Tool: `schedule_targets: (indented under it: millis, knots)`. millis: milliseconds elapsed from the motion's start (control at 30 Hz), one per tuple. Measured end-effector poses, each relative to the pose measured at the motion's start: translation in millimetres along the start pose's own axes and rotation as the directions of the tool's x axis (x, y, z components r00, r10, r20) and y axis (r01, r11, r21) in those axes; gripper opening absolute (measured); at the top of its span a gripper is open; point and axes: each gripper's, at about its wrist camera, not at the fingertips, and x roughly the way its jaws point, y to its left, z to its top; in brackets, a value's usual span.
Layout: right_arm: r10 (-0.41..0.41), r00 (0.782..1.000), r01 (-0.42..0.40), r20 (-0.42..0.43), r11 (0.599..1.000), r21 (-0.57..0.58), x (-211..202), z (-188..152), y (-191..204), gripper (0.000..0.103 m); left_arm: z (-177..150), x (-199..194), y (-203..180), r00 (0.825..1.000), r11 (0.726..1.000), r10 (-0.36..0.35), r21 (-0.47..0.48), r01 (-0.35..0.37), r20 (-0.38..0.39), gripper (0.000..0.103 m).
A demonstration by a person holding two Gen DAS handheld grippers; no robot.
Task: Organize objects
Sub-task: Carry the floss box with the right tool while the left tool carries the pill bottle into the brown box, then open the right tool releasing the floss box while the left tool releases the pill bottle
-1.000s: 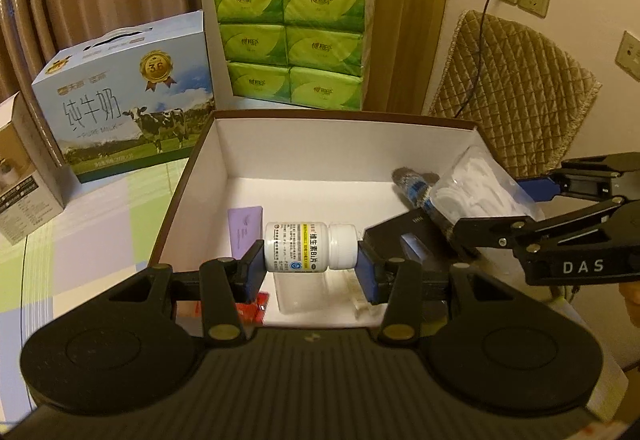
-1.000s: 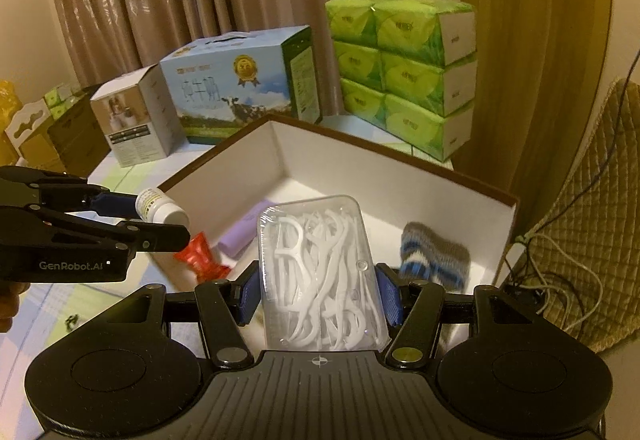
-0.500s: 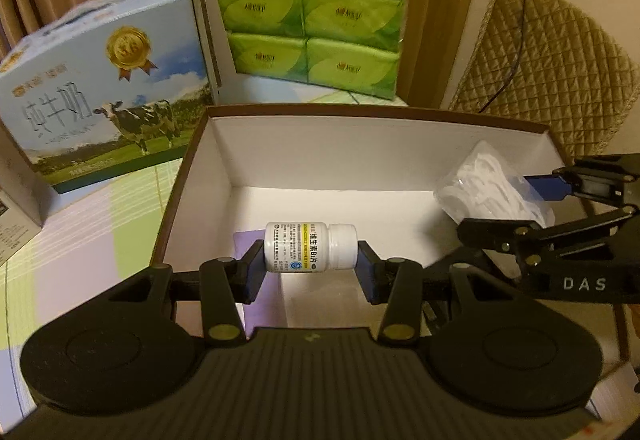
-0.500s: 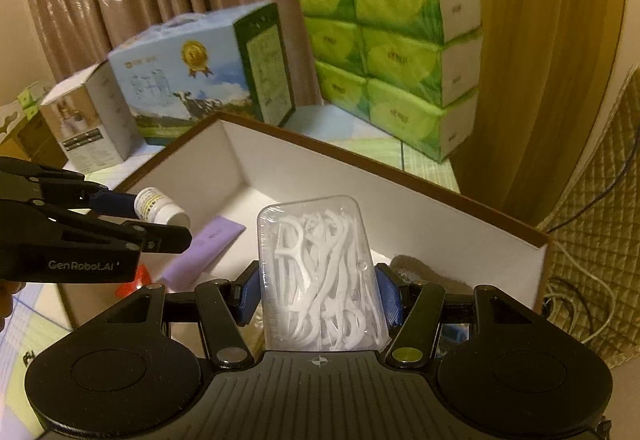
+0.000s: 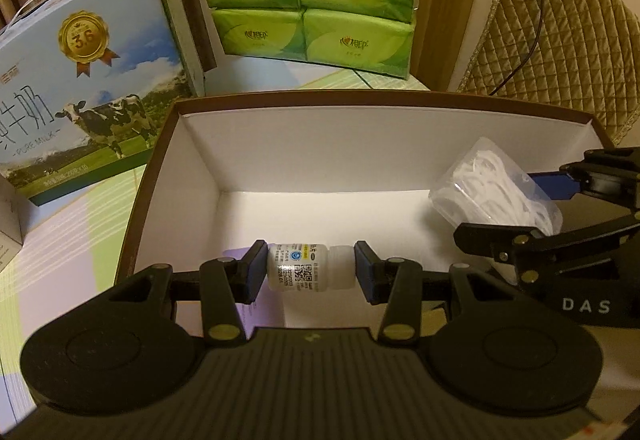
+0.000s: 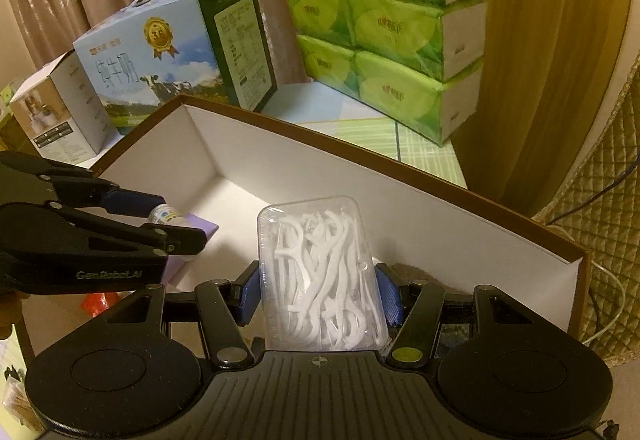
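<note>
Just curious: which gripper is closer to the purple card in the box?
Left. The left gripper holds its bottle right above the purple card; the right gripper is off to the side with the floss picks.

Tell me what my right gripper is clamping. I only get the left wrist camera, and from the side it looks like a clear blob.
Observer: A clear case of white floss picks. The right gripper has its pads on the case's two long sides.
Operator: Anything below my left gripper that I can't see?
Observer: Yes. A red item shows below the left gripper, which holds the bottle. I cannot tell what the red item is.
Operator: What's on the milk box's end panel?
Observer: The milk box has a dark green end with a printed table.
</note>
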Motion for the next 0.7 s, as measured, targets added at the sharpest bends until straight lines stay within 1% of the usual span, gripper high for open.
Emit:
schedule_targets:
  millis: [33,100,167,267,433,533,567,633,700]
  knots:
    - [0.0,1.0,0.0,0.001,1.0,0.001,0.5,0.4,-0.2,0.056,1.2,1.4,0.4,1.0,1.0,0.006,0.001,-0.006,0.002,0.042]
    - [0.002,1.0,-0.002,0.0,1.0,0.005,2.2,1.2,-0.8,0.056,3.0,2.8,1.3,1.0,1.0,0.015,0.003,-0.015,0.003,0.052]
    - [0.004,1.0,-0.004,0.0,1.0,0.009,3.4,1.9,-1.3,0.056,4.3,3.0,2.9,1.0,1.0,0.025,0.0,-0.025,0.006,0.057]
    - [0.01,1.0,-0.01,0.001,1.0,0.012,5.0,2.5,-0.9,0.056,4.8,2.6,4.2,0.999,0.999,0.033,0.006,-0.033,0.006,0.062]
    - [0.013,1.0,-0.013,0.006,1.0,0.015,8.7,2.3,0.9,0.056,1.2,1.8,8.1,0.999,0.999,0.036,-0.004,-0.036,-0.004,0.065]
    - [0.014,0.999,-0.014,0.045,1.0,0.018,7.1,2.3,1.7,0.056,-1.3,0.7,9.2,0.999,0.999,0.039,-0.006,-0.039,-0.009,0.069]
    - [0.012,0.998,-0.013,0.055,1.0,0.018,5.9,2.9,1.9,0.057,-2.0,-0.2,9.5,0.999,0.999,0.039,-0.007,-0.039,-0.01,0.071]
    - [0.005,0.998,-0.006,0.066,1.0,0.024,3.1,4.2,1.3,0.066,-2.9,-2.3,9.9,0.999,0.999,0.037,-0.011,-0.037,-0.012,0.075]
    - [0.014,0.997,-0.016,0.071,1.0,0.025,-1.8,3.7,0.8,0.069,-4.2,-5.8,10.4,0.999,0.999,0.031,-0.014,-0.032,-0.011,0.079]
